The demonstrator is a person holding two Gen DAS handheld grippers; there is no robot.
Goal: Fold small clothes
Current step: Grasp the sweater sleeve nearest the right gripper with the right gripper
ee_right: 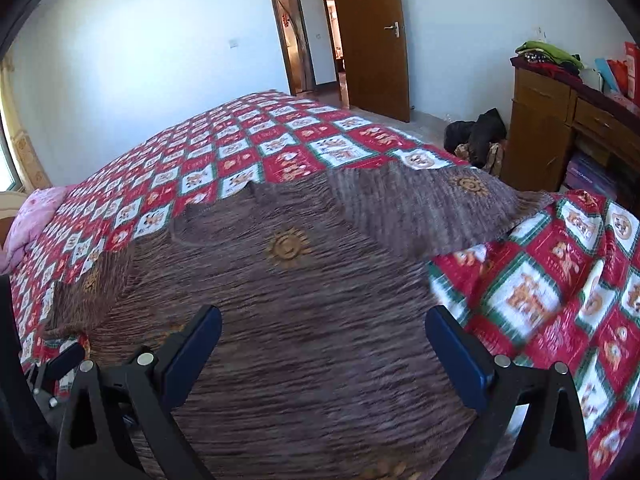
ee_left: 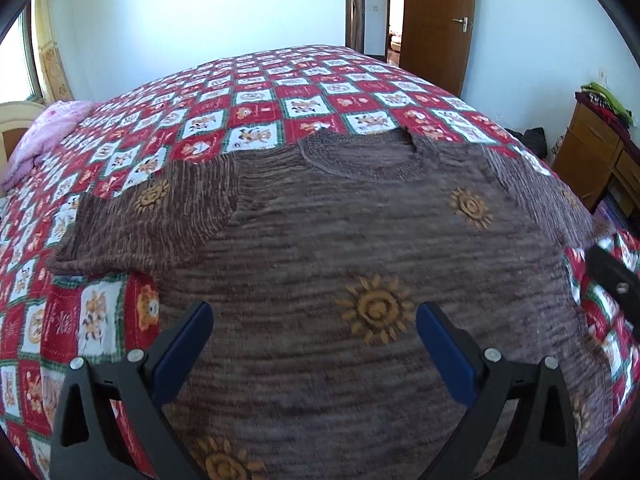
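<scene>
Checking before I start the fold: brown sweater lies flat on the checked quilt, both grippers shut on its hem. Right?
Not quite. The sweater does lie flat on the quilt, but both wrist views show the left gripper and right gripper open, holding nothing.

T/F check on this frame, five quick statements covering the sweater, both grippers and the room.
1. The brown knit sweater lies spread flat on the checked bedspread. True.
2. The left hand-held gripper is shut on the hem. False: its jaws stand wide open, with nothing between them.
3. The right hand-held gripper is open over the sweater. True.
4. Both sleeves are already folded across the chest. False: the sleeves lie out to the sides.
5. The wooden door is shut. False: it stands open, showing a hallway.
</scene>
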